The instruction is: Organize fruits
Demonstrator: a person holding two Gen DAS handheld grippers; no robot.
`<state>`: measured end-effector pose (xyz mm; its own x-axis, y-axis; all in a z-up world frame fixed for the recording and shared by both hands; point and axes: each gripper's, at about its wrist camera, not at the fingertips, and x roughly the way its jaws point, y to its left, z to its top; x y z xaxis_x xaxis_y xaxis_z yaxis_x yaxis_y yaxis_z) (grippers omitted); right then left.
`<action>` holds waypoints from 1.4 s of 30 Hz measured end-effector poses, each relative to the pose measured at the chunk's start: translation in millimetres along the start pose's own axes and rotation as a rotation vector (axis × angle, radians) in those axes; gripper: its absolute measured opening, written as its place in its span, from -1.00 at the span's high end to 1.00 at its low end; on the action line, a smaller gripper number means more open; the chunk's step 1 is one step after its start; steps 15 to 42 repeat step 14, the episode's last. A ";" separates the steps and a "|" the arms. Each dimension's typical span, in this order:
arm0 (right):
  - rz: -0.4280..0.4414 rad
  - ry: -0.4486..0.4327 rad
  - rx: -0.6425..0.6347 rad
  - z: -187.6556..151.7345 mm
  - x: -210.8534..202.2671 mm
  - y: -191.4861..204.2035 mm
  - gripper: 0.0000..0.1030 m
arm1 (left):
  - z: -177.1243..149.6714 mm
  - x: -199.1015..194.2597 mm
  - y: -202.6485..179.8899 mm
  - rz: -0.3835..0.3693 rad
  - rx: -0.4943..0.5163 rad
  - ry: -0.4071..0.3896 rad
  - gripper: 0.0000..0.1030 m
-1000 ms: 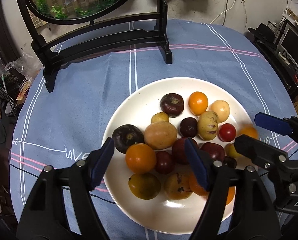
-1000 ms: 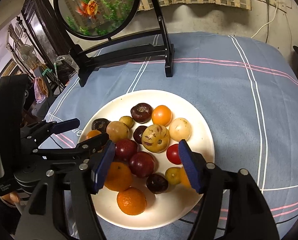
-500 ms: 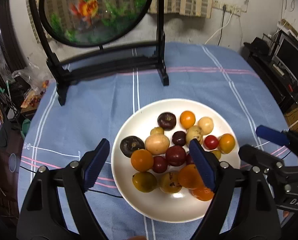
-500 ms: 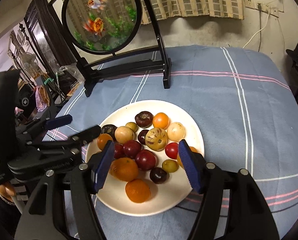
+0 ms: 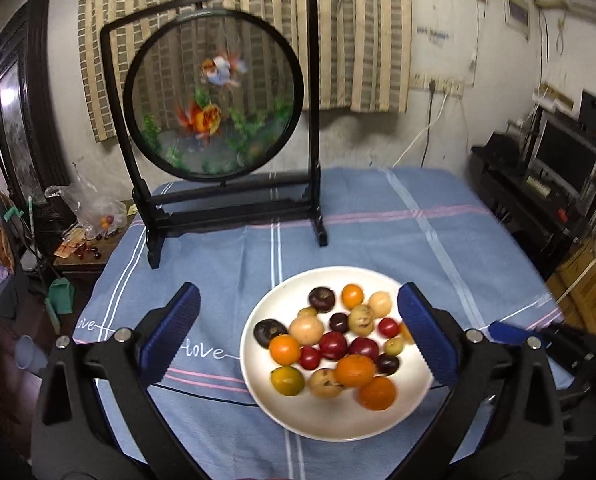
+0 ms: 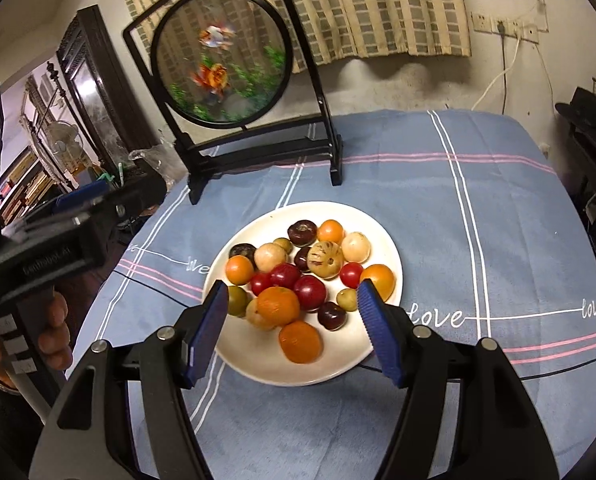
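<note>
From my left gripper (image 5: 298,338) I look down on a white plate (image 5: 334,420) that lies on a blue tablecloth (image 5: 378,232) with white and pink stripes and the word "love" stitched on it. The jaws of this gripper have just been opening and they now stand very wide, with nothing between the blue pads (image 5: 171,334); they hang in the air above the near side of the table, and the plate appears between them and a little to the right. My right gripper (image 6: 291,332) is also open, less wide, and it holds nothing; its fingers (image 6: 378,332) frame the near half of the plate from above, without touching the fruits. All the fruits are on the plate, gathered in one loose heap: two big oranges (image 6: 300,342) at the near side, one of them lying partly on top of other fruits, dark red plums (image 6: 310,292) in the middle, a striped pale fruit (image 6: 325,259) and a small red tomato (image 6: 351,274) further back, and dark purple fruits (image 6: 302,232) near the far rim. Behind the plate, at the far edge of the table, stands a round screen with painted goldfish (image 5: 213,108) in a black frame. In the right view I see the left gripper's body at the left edge, held by a hand (image 6: 53,328).
</note>
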<state>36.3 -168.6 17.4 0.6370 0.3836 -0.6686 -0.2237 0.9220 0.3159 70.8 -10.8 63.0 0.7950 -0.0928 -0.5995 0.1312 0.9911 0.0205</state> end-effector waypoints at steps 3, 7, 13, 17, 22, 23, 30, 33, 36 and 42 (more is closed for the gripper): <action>0.003 -0.019 -0.015 -1.7 -9.9 6.6 -0.32 | 5.6 -16.6 0.2 -0.017 -0.020 -0.037 -0.95; 0.006 -0.043 -0.027 -2.7 -20.4 11.3 -0.32 | 9.1 -35.5 -5.1 -0.004 0.003 -0.096 -0.95; 0.002 -0.045 -0.030 -8.3 -27.1 13.1 -0.32 | 11.4 -48.7 -9.7 -0.018 0.027 -0.139 -0.95; 0.004 -0.043 -0.030 -9.0 -27.2 13.7 -0.32 | 11.2 -49.7 -10.1 -0.019 0.029 -0.141 -0.95; 0.004 -0.043 -0.030 -9.0 -27.2 13.7 -0.32 | 11.2 -49.7 -10.1 -0.019 0.029 -0.141 -0.95; 0.004 -0.043 -0.030 -9.0 -27.2 13.7 -0.32 | 11.2 -49.7 -10.1 -0.019 0.029 -0.141 -0.95; 0.004 -0.043 -0.030 -9.0 -27.2 13.7 -0.32 | 11.2 -49.7 -10.1 -0.019 0.029 -0.141 -0.95; 0.004 -0.043 -0.030 -9.0 -27.2 13.7 -0.32 | 11.2 -49.7 -10.1 -0.019 0.029 -0.141 -0.95; 0.004 -0.043 -0.030 -9.0 -27.2 13.7 -0.32 | 11.2 -49.7 -10.1 -0.019 0.029 -0.141 -0.95; 0.004 -0.043 -0.030 -9.0 -27.2 13.7 -0.32 | 11.2 -49.7 -10.1 -0.019 0.029 -0.141 -0.95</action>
